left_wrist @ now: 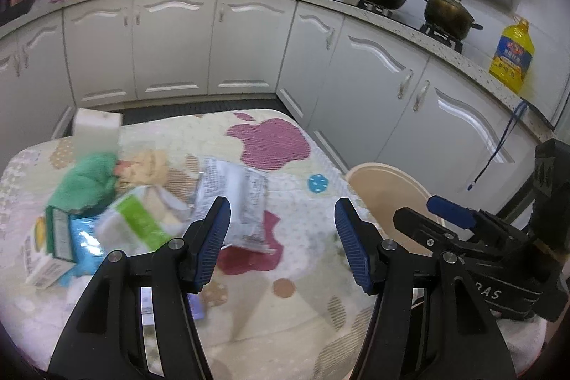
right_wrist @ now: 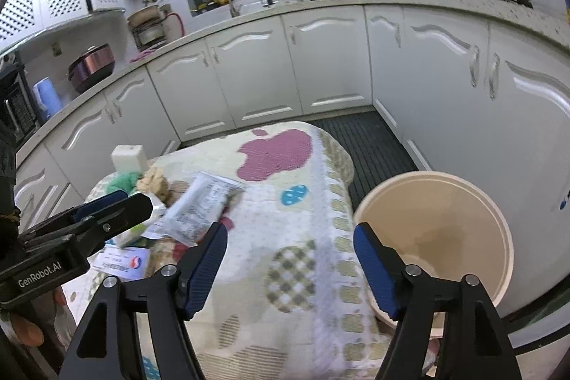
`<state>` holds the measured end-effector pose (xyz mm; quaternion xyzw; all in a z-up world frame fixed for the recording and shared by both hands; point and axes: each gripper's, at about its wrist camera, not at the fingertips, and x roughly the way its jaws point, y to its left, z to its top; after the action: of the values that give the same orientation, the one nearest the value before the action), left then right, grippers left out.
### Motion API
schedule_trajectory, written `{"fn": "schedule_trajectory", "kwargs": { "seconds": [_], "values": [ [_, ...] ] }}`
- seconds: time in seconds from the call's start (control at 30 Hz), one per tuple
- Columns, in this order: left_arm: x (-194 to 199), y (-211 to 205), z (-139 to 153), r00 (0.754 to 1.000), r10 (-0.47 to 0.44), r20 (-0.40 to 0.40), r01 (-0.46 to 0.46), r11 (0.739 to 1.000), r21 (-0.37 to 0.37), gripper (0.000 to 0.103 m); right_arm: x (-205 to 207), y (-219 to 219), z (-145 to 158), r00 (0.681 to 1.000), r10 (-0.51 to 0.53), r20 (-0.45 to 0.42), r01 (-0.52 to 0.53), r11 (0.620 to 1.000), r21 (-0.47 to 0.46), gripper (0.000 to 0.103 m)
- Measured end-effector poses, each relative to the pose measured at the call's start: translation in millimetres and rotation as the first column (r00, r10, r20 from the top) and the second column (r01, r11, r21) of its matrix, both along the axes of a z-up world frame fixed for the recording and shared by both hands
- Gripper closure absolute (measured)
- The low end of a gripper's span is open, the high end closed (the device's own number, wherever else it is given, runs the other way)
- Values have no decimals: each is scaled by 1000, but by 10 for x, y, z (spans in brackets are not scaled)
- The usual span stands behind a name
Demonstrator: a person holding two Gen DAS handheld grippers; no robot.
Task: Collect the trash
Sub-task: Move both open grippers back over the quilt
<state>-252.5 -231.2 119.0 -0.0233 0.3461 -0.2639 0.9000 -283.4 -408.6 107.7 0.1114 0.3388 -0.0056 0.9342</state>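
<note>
A small table under a patterned cloth [left_wrist: 285,173] [right_wrist: 302,202] holds a pile of trash at its left: a clear printed plastic wrapper [left_wrist: 238,202] [right_wrist: 199,205], a green-and-white packet [left_wrist: 139,219], a blue packet [left_wrist: 83,237], a carton [left_wrist: 50,259] and a white card [right_wrist: 121,260]. A beige bin [left_wrist: 388,194] [right_wrist: 438,237] stands open beside the table's right edge. My left gripper [left_wrist: 281,241] is open and empty, just right of the wrapper. My right gripper [right_wrist: 290,266] is open and empty over the table's right edge, beside the bin.
A green cloth [left_wrist: 89,184], a beige soft item [left_wrist: 149,166] and a white block [left_wrist: 96,127] lie at the table's far left. White kitchen cabinets [left_wrist: 249,48] curve around behind. A yellow oil bottle [left_wrist: 511,56] stands on the counter.
</note>
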Motion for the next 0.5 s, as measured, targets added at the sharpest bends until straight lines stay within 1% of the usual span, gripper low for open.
{"fn": "schedule_trajectory", "kwargs": {
  "seconds": [0.3,0.5],
  "values": [
    [-48,427,31,997,67,23,-67,998,3,43,60,386,105,997,65,37,-65,998,-21,29],
    [-60,715,26,994,107,29,-107,994,1,43,106,635,111,994,105,41,-104,994,-38,27]
  ]
}}
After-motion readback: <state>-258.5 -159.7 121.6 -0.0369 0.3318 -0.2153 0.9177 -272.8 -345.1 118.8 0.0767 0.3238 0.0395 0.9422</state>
